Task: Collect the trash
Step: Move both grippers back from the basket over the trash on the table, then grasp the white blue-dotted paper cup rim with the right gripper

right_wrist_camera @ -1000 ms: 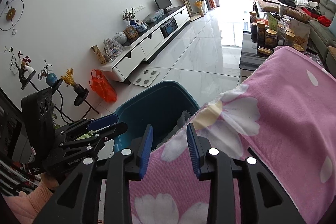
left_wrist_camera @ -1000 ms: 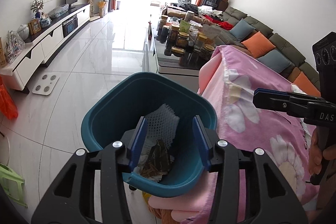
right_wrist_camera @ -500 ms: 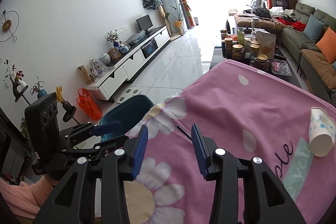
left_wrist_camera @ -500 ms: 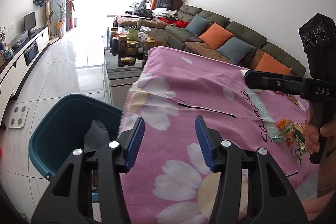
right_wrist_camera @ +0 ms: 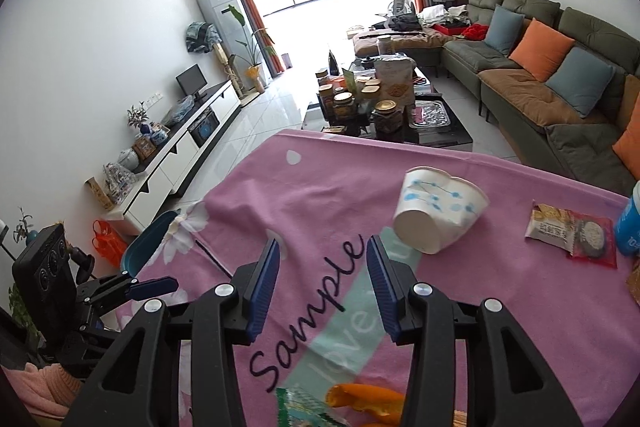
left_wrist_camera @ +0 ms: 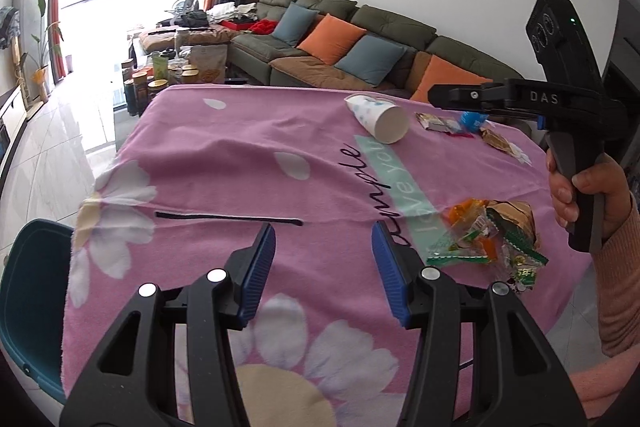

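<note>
A teal bin [left_wrist_camera: 28, 291] stands at the table's left edge, its inside hidden. A paper cup [right_wrist_camera: 438, 213] lies tipped near the far edge of the pink blanket [left_wrist_camera: 224, 155], which reads "Sample". Wrappers [left_wrist_camera: 490, 235] sit near the right edge. The left gripper [left_wrist_camera: 323, 259] and right gripper [right_wrist_camera: 322, 269] gape wide, holding nothing.

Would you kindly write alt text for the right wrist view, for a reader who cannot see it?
The open right gripper hovers empty over a pink flowered blanket, facing a tipped white paper cup with blue dots. A beige and red snack wrapper lies further right, the teal plastic bin sits past the blanket's left edge, and the left gripper is low on the left.
</note>
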Motion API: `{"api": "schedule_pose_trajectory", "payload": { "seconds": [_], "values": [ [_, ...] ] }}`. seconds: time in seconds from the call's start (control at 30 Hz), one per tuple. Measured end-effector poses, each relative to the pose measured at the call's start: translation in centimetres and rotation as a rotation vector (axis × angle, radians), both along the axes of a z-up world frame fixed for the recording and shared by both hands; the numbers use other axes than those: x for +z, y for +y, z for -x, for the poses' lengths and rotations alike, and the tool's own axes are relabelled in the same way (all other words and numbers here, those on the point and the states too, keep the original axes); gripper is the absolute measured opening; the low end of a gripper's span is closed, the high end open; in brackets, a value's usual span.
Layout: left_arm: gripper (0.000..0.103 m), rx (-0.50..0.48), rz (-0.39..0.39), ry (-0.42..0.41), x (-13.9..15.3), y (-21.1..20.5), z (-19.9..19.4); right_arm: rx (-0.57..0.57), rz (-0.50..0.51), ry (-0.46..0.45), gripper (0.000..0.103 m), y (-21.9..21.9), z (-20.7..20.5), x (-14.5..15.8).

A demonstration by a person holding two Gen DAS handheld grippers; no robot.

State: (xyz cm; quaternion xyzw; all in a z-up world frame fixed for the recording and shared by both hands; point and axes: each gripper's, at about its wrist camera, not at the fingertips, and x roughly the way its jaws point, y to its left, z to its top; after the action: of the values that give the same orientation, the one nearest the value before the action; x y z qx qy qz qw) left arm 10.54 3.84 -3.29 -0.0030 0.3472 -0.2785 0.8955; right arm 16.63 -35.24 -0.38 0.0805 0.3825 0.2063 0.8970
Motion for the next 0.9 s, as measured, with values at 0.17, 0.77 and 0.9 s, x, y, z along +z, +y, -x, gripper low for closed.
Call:
{"api": "schedule_pose_trajectory", "payload": {
  "seconds": [0.17,0.77,0.9],
  "values": [
    [0.051,-0.075,-0.011,0.006,-0.2,-4.1,0.2,-0.057,-0.022,0.033,0.045,-3.2,-0.7,-1.5],
    [0.051,-0.136,-0.017,0.058,-1.1,-8.1,-0.9,-0.153,-0.183,0.189,0.052,-8.0,-8.1,-6.1],
    [0.051,-0.133,-0.018,0.064,-1.2,-8.0,-1.2,-0.173,-0.22,0.227,0.062,-8.2,-9.5,-7.1]
  ]
}}
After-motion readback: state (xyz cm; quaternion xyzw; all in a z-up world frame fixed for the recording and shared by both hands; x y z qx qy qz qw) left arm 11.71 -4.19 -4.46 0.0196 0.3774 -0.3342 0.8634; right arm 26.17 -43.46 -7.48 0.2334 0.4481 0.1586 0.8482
